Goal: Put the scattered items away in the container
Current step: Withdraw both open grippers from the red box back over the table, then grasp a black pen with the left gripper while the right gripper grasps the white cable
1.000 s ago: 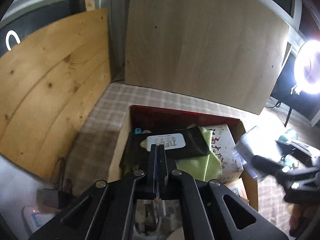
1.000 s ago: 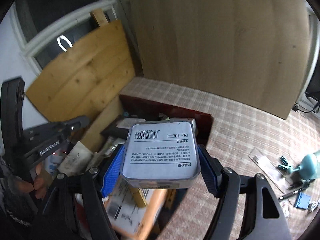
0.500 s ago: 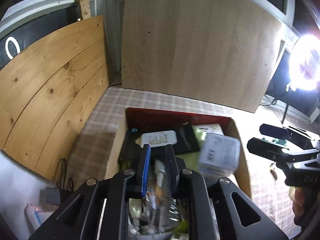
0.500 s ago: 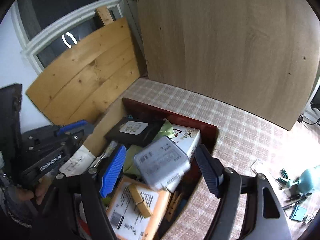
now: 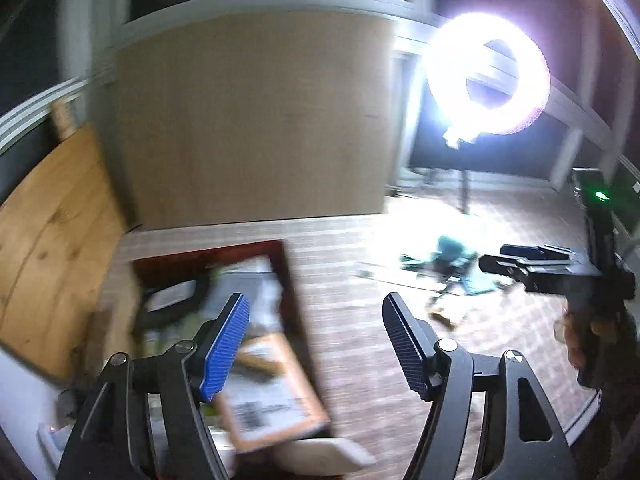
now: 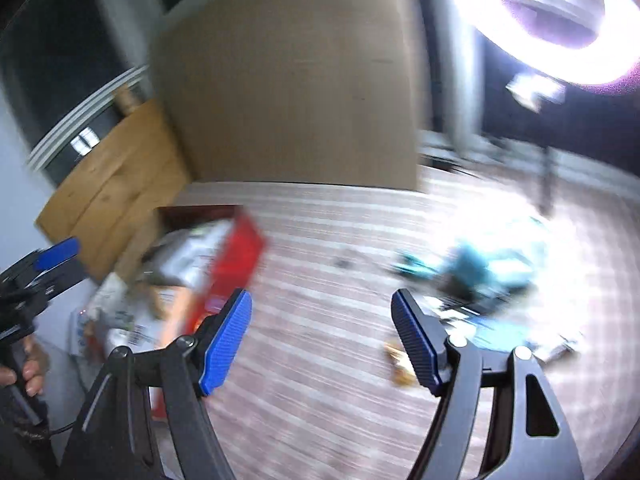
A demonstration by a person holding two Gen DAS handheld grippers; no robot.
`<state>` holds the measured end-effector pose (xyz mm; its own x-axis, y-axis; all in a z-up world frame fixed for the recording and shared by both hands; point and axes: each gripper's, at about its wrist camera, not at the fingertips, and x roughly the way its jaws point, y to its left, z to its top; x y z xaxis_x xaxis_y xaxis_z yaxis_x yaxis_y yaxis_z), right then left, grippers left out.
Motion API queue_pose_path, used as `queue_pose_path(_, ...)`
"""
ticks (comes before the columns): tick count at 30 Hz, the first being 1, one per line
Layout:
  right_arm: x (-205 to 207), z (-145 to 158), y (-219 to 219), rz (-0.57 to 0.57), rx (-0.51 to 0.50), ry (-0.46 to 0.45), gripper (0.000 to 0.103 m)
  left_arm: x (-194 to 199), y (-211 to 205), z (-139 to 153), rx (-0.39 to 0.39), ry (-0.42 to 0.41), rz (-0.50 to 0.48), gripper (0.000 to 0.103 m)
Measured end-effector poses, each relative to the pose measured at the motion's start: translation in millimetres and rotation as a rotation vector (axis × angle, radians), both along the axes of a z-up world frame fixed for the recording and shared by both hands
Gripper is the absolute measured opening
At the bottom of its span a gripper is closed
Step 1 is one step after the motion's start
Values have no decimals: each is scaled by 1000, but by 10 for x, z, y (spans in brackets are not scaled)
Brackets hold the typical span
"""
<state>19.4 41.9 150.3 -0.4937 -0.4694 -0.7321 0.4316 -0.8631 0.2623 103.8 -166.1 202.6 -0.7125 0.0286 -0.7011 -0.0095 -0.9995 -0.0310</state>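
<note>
Both units swung off the red container [image 5: 288, 280]: left hand-held gripper [image 5: 316, 344] and right hand-held gripper [image 6: 322, 344] spread empty; step: fetching teal clutter [image 6: 472, 272] on the desk [image 6: 320, 360].

Both cams sit on the grippers, looking fwd along the fingers, frames motion-blurred. Landmark: red-walled box [image 5: 289, 280].

Left wrist cam: above the checked cloth [image 5: 352, 344], box low-left of frame and close, right gripper [image 5: 520, 266] seen far right of box.

Right wrist cam: further right of the box [image 6: 236, 264], facing same general way, box at left, left gripper [image 6: 52, 258] at left edge beyond it.

Shared: box, cloth, pale board [image 5: 256, 120] behind box, ring light [image 5: 486, 74] upper right, teal clutter [image 6: 476, 268] right of box.
</note>
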Motion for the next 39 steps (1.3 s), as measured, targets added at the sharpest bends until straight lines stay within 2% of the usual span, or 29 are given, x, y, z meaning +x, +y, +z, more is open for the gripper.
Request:
queue_pose_path(3, -51, -129, 612, -115, 44, -20, 71, -171, 380, -112, 3, -22, -71, 67)
queue_pose_path(8, -194, -430, 1387, -253, 95, -112, 71, -639, 949, -541, 34, -100, -162, 65)
queue_pose_path(14, -447, -813, 1821, -341, 109, -209, 71, -1180, 1458, -1151, -21, -220, -222, 55)
queue_pose_path(20, -678, -1067, 1949, -390, 65, -292, 71, -1508, 1778, -1481, -120, -277, -306, 55)
queue_pose_path(27, -870, -1212, 1888, -424, 48, -329, 71, -1757, 1823, -1682, -107, -335, -332, 53)
queue_pose_path(29, -919, -1254, 1864, -435, 52, -343, 71, -1796, 1834, -1748, -91, -355, -334, 47)
queue_pose_path(30, -936, -1265, 1854, -440, 53, -348, 71, -1799, 1842, -1778, -76, -368, -342, 39)
queue_pose_path(31, -951, -1271, 1843, -444, 52, -352, 71, -1795, 1862, -1804, -71, -375, -350, 37)
queue_pose_path(35, -1015, -1291, 1766, -449, 86, -350, 71, -1737, 1939, -1799, -67, -372, -381, 37)
queue_pose_path(37, -1015, -1288, 1721, -442, 99, -344, 71, -1715, 1969, -1789, -58, -377, -396, 22)
queue_pose_path(39, -1010, -1287, 1679, -431, 116, -340, 71, -1704, 1990, -1778, -70, -378, -408, 17)
